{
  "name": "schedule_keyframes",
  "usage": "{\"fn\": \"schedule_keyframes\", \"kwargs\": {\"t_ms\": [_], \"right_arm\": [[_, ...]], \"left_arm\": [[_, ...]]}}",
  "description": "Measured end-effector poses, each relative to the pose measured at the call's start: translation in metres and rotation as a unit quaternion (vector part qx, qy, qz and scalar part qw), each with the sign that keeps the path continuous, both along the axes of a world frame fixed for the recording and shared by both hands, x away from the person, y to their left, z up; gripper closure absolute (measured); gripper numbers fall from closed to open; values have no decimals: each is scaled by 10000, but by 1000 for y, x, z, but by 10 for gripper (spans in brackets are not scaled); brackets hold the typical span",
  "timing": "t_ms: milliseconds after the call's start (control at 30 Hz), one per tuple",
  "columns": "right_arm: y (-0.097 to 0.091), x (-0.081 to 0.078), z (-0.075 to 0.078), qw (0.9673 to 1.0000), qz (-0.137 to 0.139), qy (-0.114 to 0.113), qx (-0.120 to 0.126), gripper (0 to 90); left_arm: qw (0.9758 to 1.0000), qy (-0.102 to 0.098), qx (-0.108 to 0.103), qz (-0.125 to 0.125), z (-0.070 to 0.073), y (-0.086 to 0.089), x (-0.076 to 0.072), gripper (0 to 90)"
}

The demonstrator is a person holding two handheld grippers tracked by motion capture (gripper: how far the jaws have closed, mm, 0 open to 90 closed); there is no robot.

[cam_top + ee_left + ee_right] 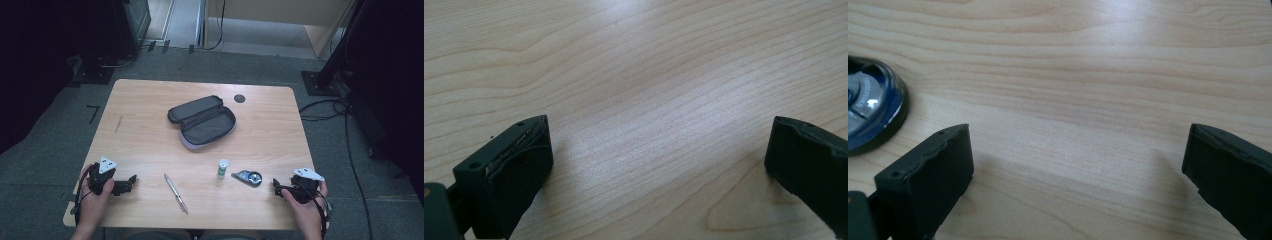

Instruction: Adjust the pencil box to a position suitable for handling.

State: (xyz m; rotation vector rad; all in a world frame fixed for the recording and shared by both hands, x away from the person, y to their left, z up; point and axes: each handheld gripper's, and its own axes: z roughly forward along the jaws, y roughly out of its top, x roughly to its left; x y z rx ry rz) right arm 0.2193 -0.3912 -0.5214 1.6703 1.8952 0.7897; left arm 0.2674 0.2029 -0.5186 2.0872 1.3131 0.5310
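A dark grey pencil case [202, 121] lies unzipped in the middle of the wooden table [150, 100]. Nearer the front lie a silver pen [176, 193], a small white tube with a green label [222, 168] and a blue-grey correction tape dispenser [248, 177]. My left gripper [131, 182] rests at the front left corner, held by a hand, its jaws wide apart over bare wood [659, 150]. My right gripper [276, 186] rests at the front right, also open, just right of the dispenser, whose rounded edge [873, 112] shows beside its left jaw.
A small black round cap [239, 98] sits in the tabletop at the back right. Grey carpet surrounds the table, with cables [345, 120] and a black stand base [320, 82] on the right and dark equipment at the back left.
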Motion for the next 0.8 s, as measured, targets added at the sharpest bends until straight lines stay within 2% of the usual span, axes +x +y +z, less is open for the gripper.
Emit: {"fn": "schedule_keyframes", "kwargs": {"t_ms": [300,433,800], "right_arm": [[-1,3,21,9998,12,-173,-29,0],[-2,4,32,9996,-1,-256,106,0],[2,15,57,9988,82,-475,-16,0]], "left_arm": [[10000,-6,-2,0,0,0,0,0],[10000,-8,-10,6,0,0,0,0],[10000,-5,-10,5,0,0,0,0]]}}
